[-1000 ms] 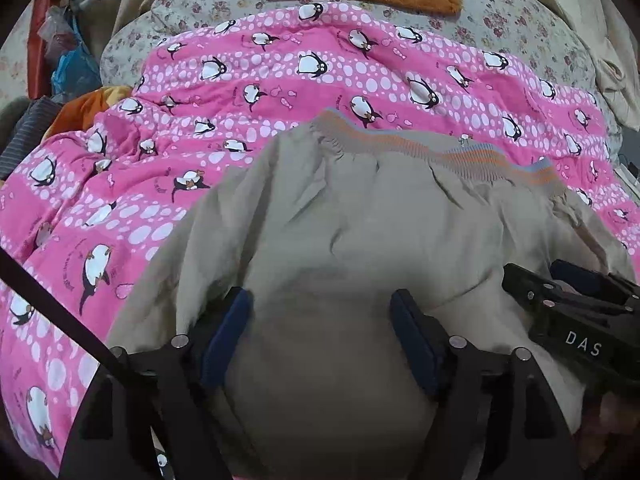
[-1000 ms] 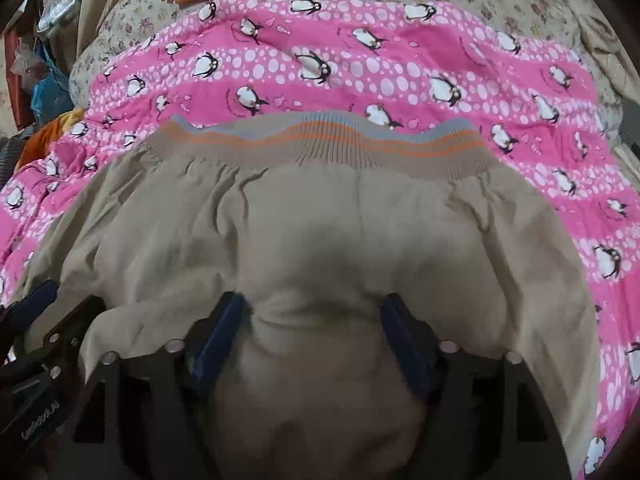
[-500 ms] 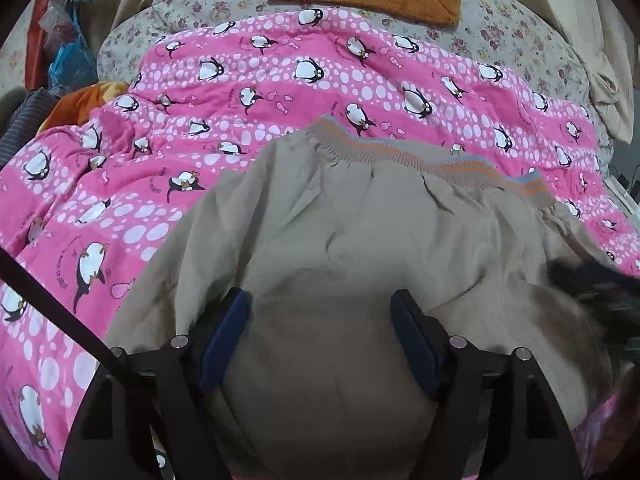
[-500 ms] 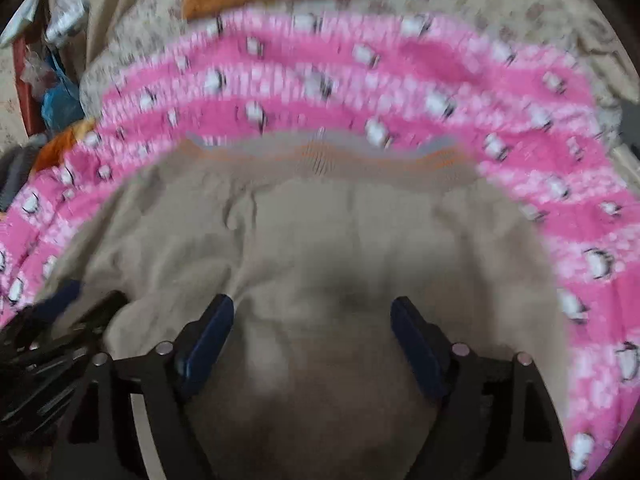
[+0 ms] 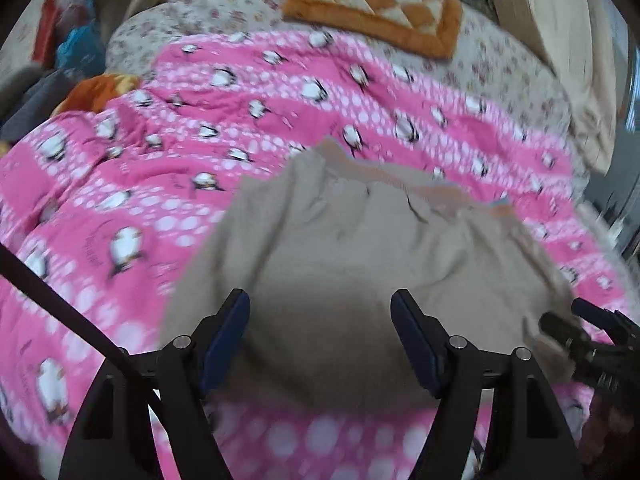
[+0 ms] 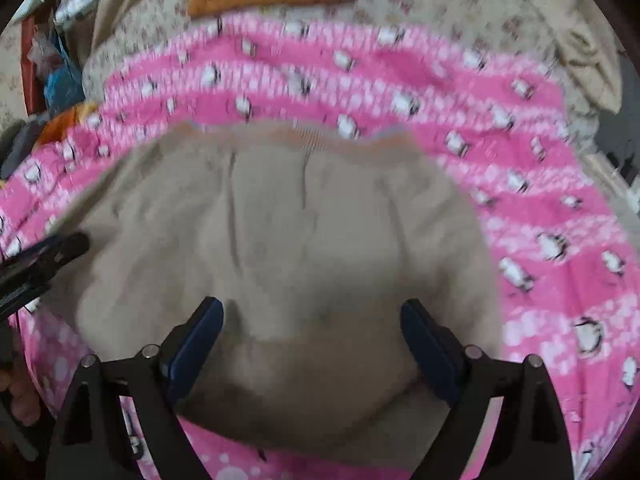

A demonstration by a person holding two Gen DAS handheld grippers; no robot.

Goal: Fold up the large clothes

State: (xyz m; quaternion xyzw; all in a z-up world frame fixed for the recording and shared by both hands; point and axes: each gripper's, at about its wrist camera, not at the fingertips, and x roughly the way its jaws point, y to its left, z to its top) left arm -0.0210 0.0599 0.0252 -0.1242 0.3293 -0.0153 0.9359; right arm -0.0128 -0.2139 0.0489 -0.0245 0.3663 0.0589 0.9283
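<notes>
A beige garment [image 5: 360, 240] with a ribbed, orange-striped hem [image 5: 432, 192] lies folded on a pink penguin blanket [image 5: 140, 184]. My left gripper [image 5: 320, 304] hovers over its near part, jaws apart, with no cloth pinched. My right gripper [image 6: 312, 308] hangs over the same garment [image 6: 280, 220]; its jaws are opening, and the cloth lies below them untouched. Each gripper shows in the other's view: the right gripper [image 5: 588, 332] at the garment's right edge, the left gripper [image 6: 44, 256] at its left edge.
An orange and cream diamond-pattern cushion [image 5: 372, 4] rests on a floral sheet [image 5: 224, 8] beyond the blanket. Beige cloth [image 5: 560, 40] is bunched at the far right. Bags and clutter [image 5: 76, 40] crowd the far left. A black strap [image 5: 60, 312] crosses the left wrist view.
Both grippers have drawn back and risen from the garment, so its near edge and pink blanket below it now show. The right jaws stand wider. The garment stays put.
</notes>
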